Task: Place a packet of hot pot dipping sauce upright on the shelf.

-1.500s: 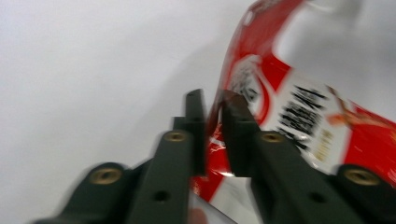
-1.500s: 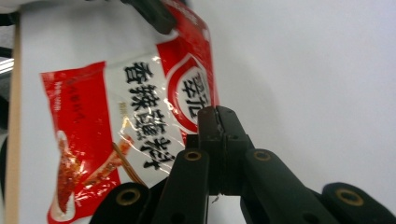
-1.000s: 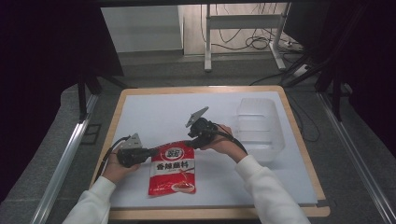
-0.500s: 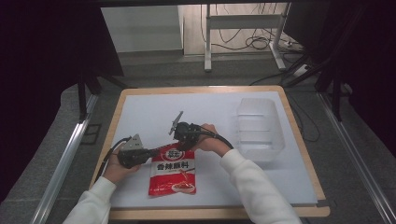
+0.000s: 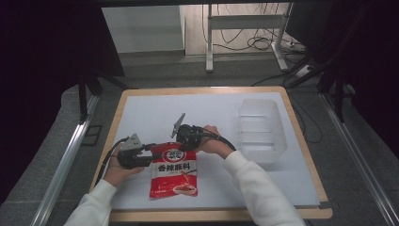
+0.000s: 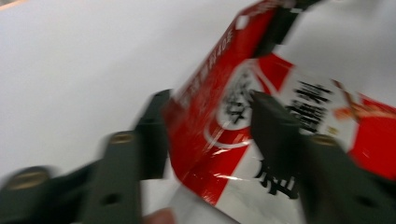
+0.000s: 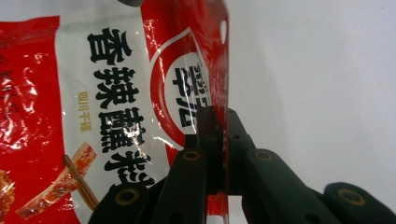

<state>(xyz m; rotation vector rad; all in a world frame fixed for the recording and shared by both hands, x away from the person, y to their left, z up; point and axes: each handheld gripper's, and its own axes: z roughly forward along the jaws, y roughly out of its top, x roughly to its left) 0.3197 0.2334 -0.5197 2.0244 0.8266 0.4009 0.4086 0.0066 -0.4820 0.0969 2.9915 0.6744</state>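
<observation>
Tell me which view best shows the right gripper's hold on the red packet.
The right gripper view: the right gripper is shut on the top edge of the red packet, close and sharp. The high view shows gripper and packet small. The left gripper view is blurred; there the packet sits between open jaws.

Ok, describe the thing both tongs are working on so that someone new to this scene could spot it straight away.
On the white sheet covering the wooden-rimmed table, look near the front edge, left of the clear plastic bin. There lies a flat, glossy red and white foil sachet with bold black characters. It is the only coloured, printed item there; the right tongs pinch its top edge.
</observation>
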